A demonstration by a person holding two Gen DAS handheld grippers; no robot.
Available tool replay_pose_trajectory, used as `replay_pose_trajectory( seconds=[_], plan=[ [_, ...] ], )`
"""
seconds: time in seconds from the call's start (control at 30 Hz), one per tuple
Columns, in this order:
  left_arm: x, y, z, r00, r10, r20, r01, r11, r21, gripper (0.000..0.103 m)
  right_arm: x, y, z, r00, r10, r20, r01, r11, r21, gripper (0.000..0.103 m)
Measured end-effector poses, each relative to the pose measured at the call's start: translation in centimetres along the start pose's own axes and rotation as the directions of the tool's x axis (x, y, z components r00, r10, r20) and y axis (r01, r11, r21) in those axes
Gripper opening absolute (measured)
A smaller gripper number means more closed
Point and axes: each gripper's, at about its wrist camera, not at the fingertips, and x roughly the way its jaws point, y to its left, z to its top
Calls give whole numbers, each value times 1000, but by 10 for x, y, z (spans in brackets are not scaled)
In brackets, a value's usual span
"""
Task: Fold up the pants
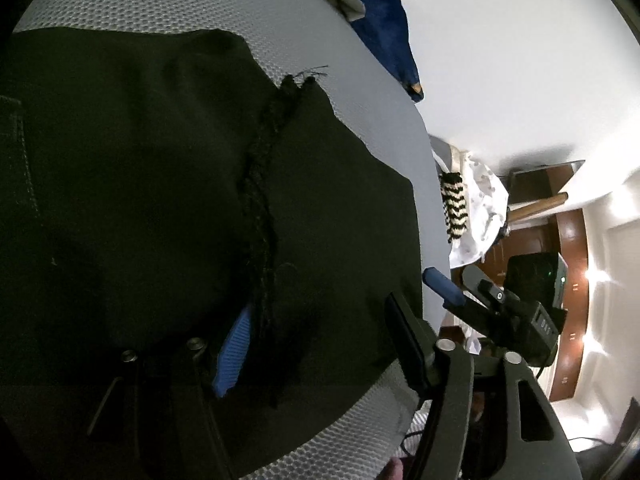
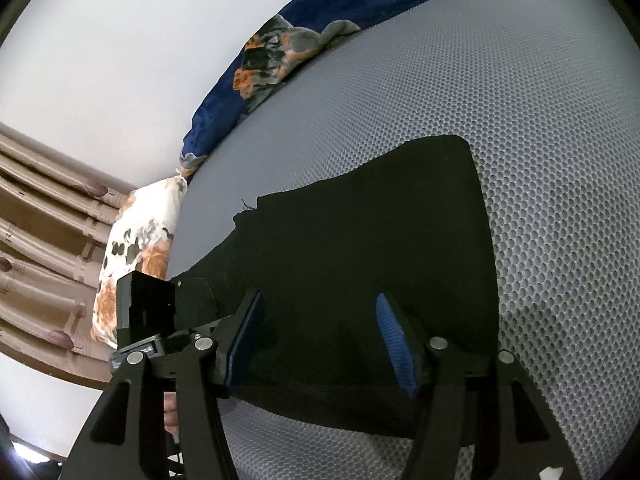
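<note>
pants point(image 2: 360, 260) flat on mattress point(image 2: 540, 160) near its edge | left gripper point(image 1: 320, 340) released | right gripper point(image 2: 320, 344) released | advice: pinch both layers evenly

White wall point(image 2: 100, 40), grey mesh mattress point(image 2: 500, 100), curtain point(image 2: 36, 216)

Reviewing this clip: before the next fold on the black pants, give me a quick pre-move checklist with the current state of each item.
1. Left gripper open: ok, jaws spread wide.
2. Right gripper open: ok, blue pads apart.
3. Either gripper holding cloth: not ok, neither is shut on the black pants.
4. Pants lying flat on the grey mesh mattress: ok, mostly flat.
5. Frayed seam tucked in: not ok, it is exposed with loose threads.
6. Fold edges aligned: cannot tell, cloth too dark.
</note>
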Motion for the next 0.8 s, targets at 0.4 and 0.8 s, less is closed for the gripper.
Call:
replay_pose_trajectory(
  seconds=[0.4, 0.8],
  plan=[
    [-20, -32, -16, 986, 121, 111, -132, 987, 95, 4, 1, 4, -13, 999, -45, -4, 45, 999, -21, 58],
    [-21, 7, -29, 973, 221, 74, -225, 973, 56, 8, 42, 14, -33, 969, -237, -68, 225, 963, -148, 55]
  ],
)
